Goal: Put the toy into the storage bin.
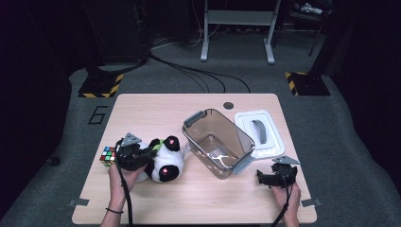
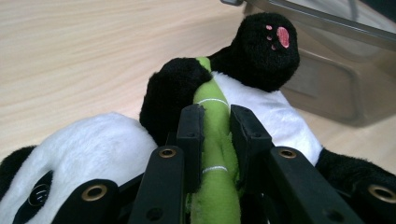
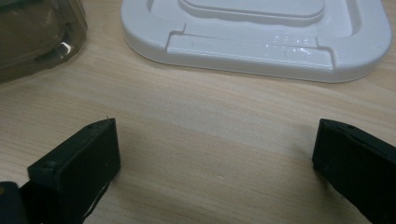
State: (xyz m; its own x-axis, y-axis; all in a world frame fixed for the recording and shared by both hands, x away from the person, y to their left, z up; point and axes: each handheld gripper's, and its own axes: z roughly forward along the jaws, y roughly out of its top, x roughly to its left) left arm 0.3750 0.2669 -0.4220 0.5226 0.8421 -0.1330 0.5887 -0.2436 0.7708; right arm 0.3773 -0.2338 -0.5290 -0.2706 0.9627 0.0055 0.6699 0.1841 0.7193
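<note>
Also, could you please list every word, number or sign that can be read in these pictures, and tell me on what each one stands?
"6": a large dark figure on the grey floor, left of the table.
Raised lettering on the white lid: too faint and blurred to read.
Yellow and black hazard stripes on two stand bases: a sign, no words.
Plush panda, puzzle cube, clear container: no text.

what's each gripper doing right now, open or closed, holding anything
Left gripper: closed on the green bamboo stalk of the panda plush.
Right gripper: open, holding nothing.
</note>
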